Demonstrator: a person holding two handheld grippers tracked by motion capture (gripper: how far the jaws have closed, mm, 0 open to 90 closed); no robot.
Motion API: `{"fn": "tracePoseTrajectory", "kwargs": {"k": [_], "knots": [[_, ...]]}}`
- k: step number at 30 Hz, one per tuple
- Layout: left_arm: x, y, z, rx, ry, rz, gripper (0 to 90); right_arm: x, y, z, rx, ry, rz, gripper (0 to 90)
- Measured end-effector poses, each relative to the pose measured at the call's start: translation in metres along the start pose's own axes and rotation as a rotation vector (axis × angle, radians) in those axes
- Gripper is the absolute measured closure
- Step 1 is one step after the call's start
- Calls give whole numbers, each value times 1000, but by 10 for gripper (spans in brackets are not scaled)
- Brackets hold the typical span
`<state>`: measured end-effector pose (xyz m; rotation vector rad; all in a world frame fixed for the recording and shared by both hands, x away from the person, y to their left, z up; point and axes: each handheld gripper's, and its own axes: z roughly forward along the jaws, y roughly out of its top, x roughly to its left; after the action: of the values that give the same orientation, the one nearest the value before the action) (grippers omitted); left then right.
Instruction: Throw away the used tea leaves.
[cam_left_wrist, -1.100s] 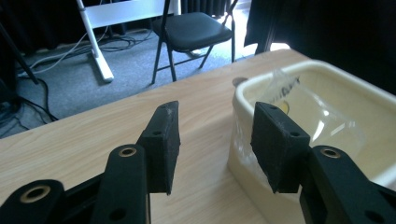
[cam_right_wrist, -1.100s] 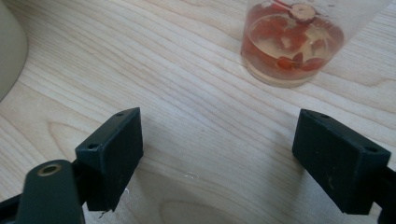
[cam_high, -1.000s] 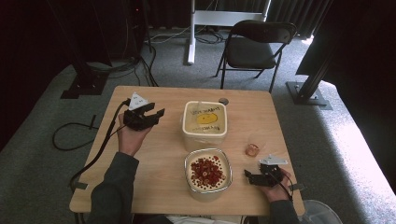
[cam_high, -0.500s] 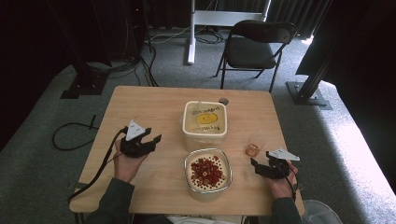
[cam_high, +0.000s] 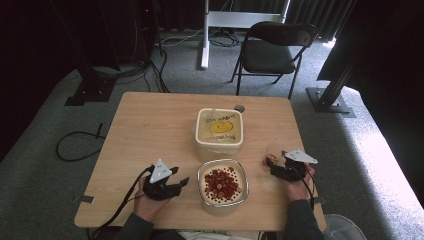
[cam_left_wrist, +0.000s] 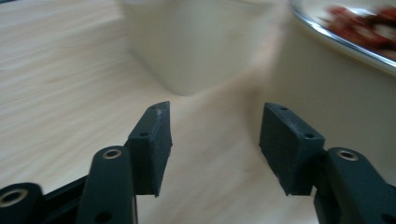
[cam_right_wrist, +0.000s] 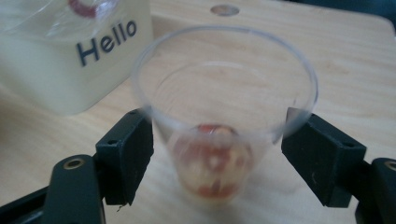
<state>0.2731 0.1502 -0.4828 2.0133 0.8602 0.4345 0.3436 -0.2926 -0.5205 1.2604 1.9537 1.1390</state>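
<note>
Table (cam_high: 150, 125): light wood, seen from above, centre of the high view. On it I log two cream square containers. The farther one, the closed container (cam_high: 219, 127), sits just above frame centre, its lid marked with a yellow patch and writing I cannot read from above; in the right gripper view its side wall at upper left carries the word "Hello" (cam_right_wrist: 106, 41). The nearer one, the open container (cam_high: 222, 184), sits just below it, lower centre of the frame, filled with small red and pale pieces I cannot identify. My left tool (cam_high: 176, 183) rests at lower left of the high view, just beside the open container, held in a hand (cam_high: 147, 204) with its cable running off the table's near edge; in the left gripper view (cam_left_wrist: 215, 140) its jaws stand wide apart with only bare table between them, the open container's wall at right and the closed container ahead. My right tool (cam_high: 270, 162) sits at lower right of the high view, to the right of the open container. In the right gripper view (cam_right_wrist: 217, 158) its jaws stand wide on either side of a clear plastic cup (cam_right_wrist: 224, 116), upright on the table, with something round, red and pale at its bottom; whether the pads touch the cup I cannot tell. A black folding chair (cam_high: 275, 50) stands beyond the table at the top.
</note>
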Motion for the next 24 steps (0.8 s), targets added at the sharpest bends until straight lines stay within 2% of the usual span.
{"fn": "tracePoseTrajectory", "kwargs": {"k": [2, 4, 9, 13, 16, 20, 24], "knots": [[-8, -2, 4, 13, -32, 21, 423, -1, 2, 5, -16, 4, -3, 267], [-14, -4, 7, 23, -43, 43, 414, -3, 2, 9, -30, 7, 8, 275], [-22, -6, 9, 16, -87, 54, 396, -9, 1, 15, -62, 20, 37, 284], [-26, -8, 7, 20, -103, 60, 379, -9, 2, 17, -70, 39, 38, 274], [-31, -10, 4, 18, -123, 84, 373, -10, 2, 18, -73, 46, 43, 273], [-38, -13, 1, 26, -148, 109, 365, -11, 4, 20, -73, 41, 46, 316], [-47, -19, 4, 46, -192, 132, 356, -11, 3, 18, -75, 33, 43, 343]]}}
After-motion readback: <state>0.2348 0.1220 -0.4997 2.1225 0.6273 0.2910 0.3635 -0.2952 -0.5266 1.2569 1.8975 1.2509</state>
